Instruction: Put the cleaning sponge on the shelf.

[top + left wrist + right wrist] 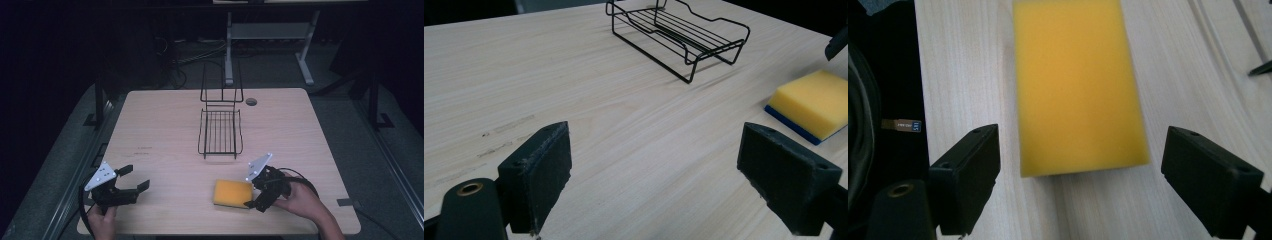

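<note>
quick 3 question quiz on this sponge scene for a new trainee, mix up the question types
1. True or false: the right gripper has already clamped the sponge.
2. What lies under the sponge's yellow foam? A) blue layer B) green layer C) nothing
3. Fill in: the wire rack sits on the table, ____ the sponge from the person.

Key
1. False: its jaws stand wide, either side of the sponge's near end.
2. A
3. beyond

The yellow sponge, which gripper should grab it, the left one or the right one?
Probably the right. The right gripper sits at the sponge with jaws open and the sponge lined up between them. The left gripper is across the table.
</note>
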### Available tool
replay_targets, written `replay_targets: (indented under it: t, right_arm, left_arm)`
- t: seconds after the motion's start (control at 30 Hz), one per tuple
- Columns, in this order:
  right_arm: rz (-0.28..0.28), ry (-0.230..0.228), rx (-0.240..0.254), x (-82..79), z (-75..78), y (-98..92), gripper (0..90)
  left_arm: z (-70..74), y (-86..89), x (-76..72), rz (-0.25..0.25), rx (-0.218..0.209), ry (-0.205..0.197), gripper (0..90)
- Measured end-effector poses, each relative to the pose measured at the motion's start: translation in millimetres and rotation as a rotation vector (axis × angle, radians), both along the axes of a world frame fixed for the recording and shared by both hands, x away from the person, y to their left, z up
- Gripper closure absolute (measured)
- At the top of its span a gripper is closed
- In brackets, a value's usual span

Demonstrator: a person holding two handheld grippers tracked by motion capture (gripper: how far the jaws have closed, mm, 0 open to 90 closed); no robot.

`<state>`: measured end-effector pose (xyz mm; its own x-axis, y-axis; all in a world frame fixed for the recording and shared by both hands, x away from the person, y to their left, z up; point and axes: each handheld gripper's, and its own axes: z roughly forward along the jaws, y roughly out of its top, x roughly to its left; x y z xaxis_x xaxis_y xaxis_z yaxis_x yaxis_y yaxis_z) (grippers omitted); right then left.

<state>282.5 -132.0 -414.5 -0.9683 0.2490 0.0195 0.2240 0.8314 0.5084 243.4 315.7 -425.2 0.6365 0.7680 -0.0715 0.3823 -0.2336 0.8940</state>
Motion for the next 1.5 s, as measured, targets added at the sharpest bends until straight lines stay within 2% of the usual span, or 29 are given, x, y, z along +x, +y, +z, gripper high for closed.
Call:
replay_targets:
  t: [0.6,1.07,1.5]
  right_arm:
    - [0.05,0.019,-0.029,9.6,3.4,25.4,15.4]
    - [0.08,0.048,-0.071,15.3,-3.1,44.9,15.4]
    - [0.087,0.067,-0.103,20.0,-11.4,51.1,15.4]
  left_arm:
    - [0.2,1.0,0.1,0.003,-0.003,0.0,13.4]
    - [1.0,3.1,0.0,0.004,-0.002,-0.004,13.4]
    - [1.3,2.6,0.0,0.002,-0.001,-0.005,13.4]
